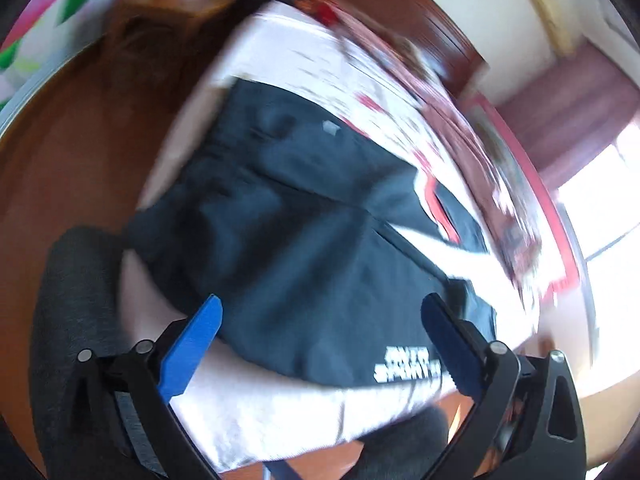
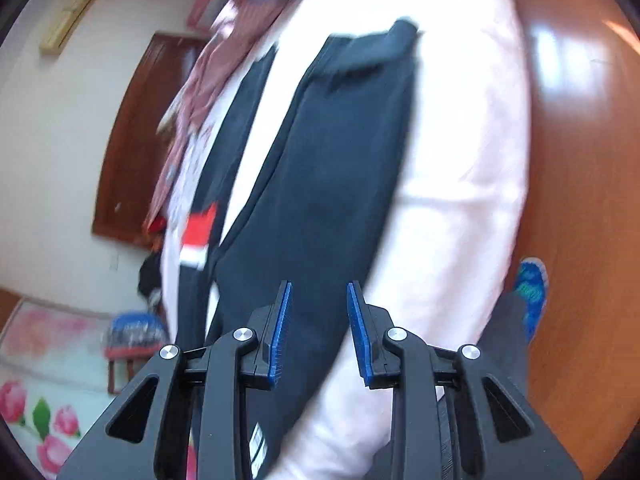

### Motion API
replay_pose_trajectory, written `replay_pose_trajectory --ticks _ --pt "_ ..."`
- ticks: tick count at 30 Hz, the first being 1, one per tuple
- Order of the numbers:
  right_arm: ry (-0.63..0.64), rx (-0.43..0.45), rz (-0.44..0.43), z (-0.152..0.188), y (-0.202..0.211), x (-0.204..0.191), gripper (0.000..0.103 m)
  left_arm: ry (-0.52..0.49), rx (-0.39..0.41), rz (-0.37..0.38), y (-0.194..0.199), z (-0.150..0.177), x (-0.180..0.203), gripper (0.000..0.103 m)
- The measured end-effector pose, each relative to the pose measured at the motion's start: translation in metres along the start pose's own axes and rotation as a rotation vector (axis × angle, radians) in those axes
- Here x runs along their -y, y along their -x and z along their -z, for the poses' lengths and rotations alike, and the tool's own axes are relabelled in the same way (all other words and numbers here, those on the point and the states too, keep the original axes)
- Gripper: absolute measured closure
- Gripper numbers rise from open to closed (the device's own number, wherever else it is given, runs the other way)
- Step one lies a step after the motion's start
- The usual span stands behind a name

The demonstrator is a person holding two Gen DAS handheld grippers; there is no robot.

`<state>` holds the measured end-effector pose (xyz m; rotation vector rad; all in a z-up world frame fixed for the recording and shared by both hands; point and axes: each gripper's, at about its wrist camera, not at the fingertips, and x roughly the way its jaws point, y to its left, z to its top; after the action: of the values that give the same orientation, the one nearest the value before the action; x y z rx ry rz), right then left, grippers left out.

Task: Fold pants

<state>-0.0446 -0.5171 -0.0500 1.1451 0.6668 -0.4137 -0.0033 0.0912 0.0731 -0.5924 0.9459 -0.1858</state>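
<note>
Dark navy pants (image 1: pixel 300 220) lie spread flat on a bed with a pale sheet (image 1: pixel 260 400), a white print (image 1: pixel 408 364) near their closest edge. My left gripper (image 1: pixel 322 299) hovers above that edge, jaws wide apart with nothing between them. In the right wrist view the pants (image 2: pixel 340 160) run away from me lengthwise, and a narrower dark strip with a red and white patch (image 2: pixel 196 236) lies to their left. My right gripper (image 2: pixel 319 285) hangs over the near end of the pants, jaws a little apart and pinching nothing. Both views are blurred.
A red patterned quilt (image 1: pixel 500 160) is bunched along the far side of the bed, also seen as the quilt (image 2: pixel 224 60). Polished wooden floor (image 2: pixel 580 160) surrounds the bed. A person's dark trouser leg (image 1: pixel 72 320) and a blue slipper (image 2: pixel 530 292) are close by. A bright window (image 1: pixel 600 220) is at right.
</note>
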Motion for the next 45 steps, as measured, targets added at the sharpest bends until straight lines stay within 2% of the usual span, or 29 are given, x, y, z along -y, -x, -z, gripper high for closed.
replay_pose_trajectory --ticks 2,4,6,7,9,13,14,15,17,20,22,23,25,26,27,29,30,31,33,36,39,41,43,45 --pt "-0.019 0.064 0.078 -0.029 -0.002 0.005 0.075 -0.095 -0.060 0.037 -0.011 0.002 0.022 0.002" --pt "-0.031 0.084 0.094 -0.052 -0.007 0.010 0.075 -0.170 -0.103 0.047 -0.017 0.012 0.040 0.002" --pt "-0.011 0.092 0.145 -0.065 -0.016 0.006 0.075 -0.215 -0.145 0.038 -0.023 0.019 0.050 0.002" --pt "0.003 0.096 0.154 -0.070 -0.020 0.003 0.075 -0.216 -0.159 0.031 -0.027 0.020 0.052 0.002" --pt "0.026 0.080 0.229 -0.072 -0.036 -0.003 0.075 -0.200 -0.170 0.014 -0.026 0.026 0.048 0.002" --pt "0.060 0.097 0.257 -0.072 -0.051 0.000 0.075 -0.134 -0.181 -0.025 -0.028 0.033 0.038 0.002" --pt "0.106 0.095 0.275 -0.070 -0.050 -0.008 0.080 -0.118 -0.188 -0.034 -0.029 0.033 0.036 0.002" --pt "0.167 0.084 0.284 -0.069 -0.051 -0.017 0.097 -0.108 -0.195 -0.042 -0.035 0.034 0.034 0.002" --pt "0.277 0.114 0.293 -0.066 -0.043 -0.040 0.097 -0.090 -0.211 -0.050 -0.040 0.035 0.030 0.002" --pt "0.348 0.224 0.268 -0.066 -0.014 -0.059 0.097 -0.075 -0.230 -0.062 -0.047 0.036 0.028 0.002" --pt "0.331 0.267 0.295 -0.071 -0.006 -0.048 0.098 -0.075 -0.239 -0.060 -0.049 0.038 0.028 0.002" --pt "0.296 0.259 0.299 -0.074 -0.007 -0.034 0.098 -0.076 -0.240 -0.059 -0.050 0.038 0.028 0.002" --pt "0.222 0.185 0.265 -0.080 -0.027 -0.005 0.098 -0.076 -0.242 -0.055 -0.050 0.038 0.028 0.002" --pt "0.195 0.143 0.335 -0.083 -0.042 0.008 0.093 -0.073 -0.246 -0.051 -0.050 0.038 0.027 0.002" --pt "0.184 0.150 0.315 -0.082 -0.046 0.016 0.084 -0.068 -0.255 -0.051 -0.053 0.038 0.027 0.002" --pt "0.169 0.187 0.300 -0.077 -0.040 0.017 0.082 -0.051 -0.274 -0.056 -0.056 0.038 0.024 0.002" --pt "0.155 0.182 0.353 -0.074 -0.038 0.015 0.058 -0.039 -0.274 -0.057 -0.056 0.038 0.022 0.002" --pt "0.144 0.186 0.400 -0.070 -0.033 0.013 0.047 -0.028 -0.262 -0.050 -0.054 0.035 0.019 0.002" --pt "0.104 0.247 0.429 -0.055 -0.012 0.013 0.044 -0.020 -0.224 -0.036 -0.048 0.026 0.014 0.002" --pt "0.115 0.181 0.288 -0.023 -0.002 0.002 0.044 -0.038 -0.118 -0.043 -0.035 -0.002 -0.003 0.002" --pt "0.184 0.082 0.192 0.022 -0.009 -0.024 0.044 -0.157 0.036 -0.087 -0.024 -0.041 -0.023 0.002" --pt "0.218 0.003 0.128 0.053 -0.020 -0.043 0.044 -0.319 0.106 -0.114 -0.026 -0.072 -0.035 0.002" --pt "0.261 -0.078 0.103 0.084 -0.035 -0.064 0.044 -0.508 0.139 -0.166 -0.038 -0.100 -0.043 0.002" --pt "0.313 -0.143 0.086 0.111 -0.049 -0.087 0.044 -0.643 0.108 -0.189 -0.058 -0.124 -0.050 0.002"
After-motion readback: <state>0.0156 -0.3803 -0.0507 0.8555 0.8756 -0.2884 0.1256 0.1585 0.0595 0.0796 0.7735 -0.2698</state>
